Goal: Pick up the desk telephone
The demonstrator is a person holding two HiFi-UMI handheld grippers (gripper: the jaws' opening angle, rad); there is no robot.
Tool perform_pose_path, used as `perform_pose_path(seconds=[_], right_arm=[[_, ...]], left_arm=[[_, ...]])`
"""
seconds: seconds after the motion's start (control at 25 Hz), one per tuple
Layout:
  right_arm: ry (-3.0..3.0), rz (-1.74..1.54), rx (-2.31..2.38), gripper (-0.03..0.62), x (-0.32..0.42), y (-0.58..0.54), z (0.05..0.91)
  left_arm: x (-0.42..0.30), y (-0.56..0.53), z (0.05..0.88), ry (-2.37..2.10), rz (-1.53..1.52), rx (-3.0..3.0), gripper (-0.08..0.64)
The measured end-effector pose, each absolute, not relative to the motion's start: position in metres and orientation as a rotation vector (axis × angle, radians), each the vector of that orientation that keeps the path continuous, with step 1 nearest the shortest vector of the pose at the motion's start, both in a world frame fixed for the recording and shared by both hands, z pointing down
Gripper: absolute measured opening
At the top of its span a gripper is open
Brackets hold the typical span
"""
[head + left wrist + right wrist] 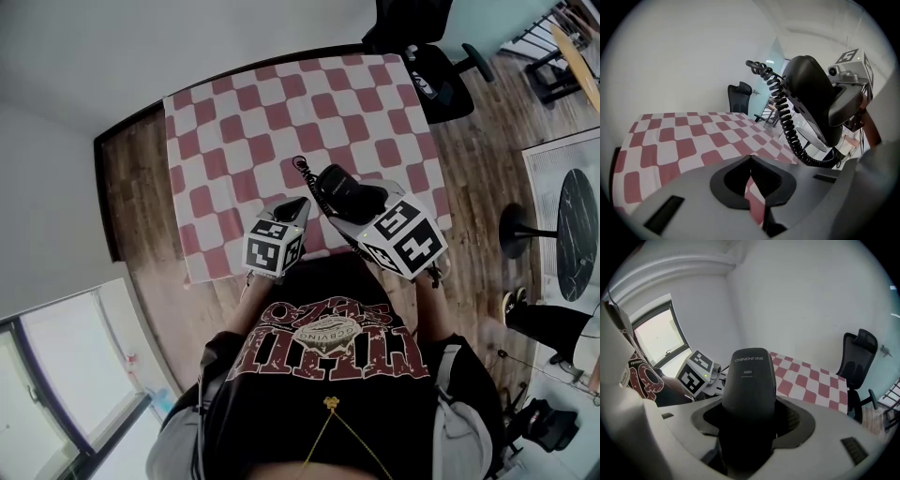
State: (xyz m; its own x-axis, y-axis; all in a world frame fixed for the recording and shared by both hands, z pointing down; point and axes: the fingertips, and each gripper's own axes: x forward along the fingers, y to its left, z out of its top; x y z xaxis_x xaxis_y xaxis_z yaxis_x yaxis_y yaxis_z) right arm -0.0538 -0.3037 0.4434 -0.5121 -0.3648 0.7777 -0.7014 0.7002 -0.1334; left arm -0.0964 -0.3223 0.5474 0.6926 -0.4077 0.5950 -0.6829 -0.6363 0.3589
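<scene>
The black desk telephone (342,192) hangs in the air over the near edge of the red-and-white checked table (281,103). My right gripper (354,214) is shut on it. In the right gripper view the telephone (749,380) fills the space between the pads and stands upright. Its coiled cord (786,117) dangles from the telephone (811,93), its loose end curling upward. My left gripper (298,208) is just left of the phone, apart from it. In its own view the left gripper (750,158) has its tips together and holds nothing.
A black office chair (427,56) stands at the table's far right corner, on the wood floor (478,159). A round dark side table (577,234) is off to the right. My torso is right against the table's near edge.
</scene>
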Motion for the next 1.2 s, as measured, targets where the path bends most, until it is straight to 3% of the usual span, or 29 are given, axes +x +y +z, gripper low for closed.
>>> perform_pose_path(seconds=[1.2], right_arm=[[-2.139,0.567,0.786,0.282,-0.0558,-0.2992,0.4495]], left_arm=[[-0.1015,-0.3202,0.5472,-0.847,0.633,2.331,0.009]])
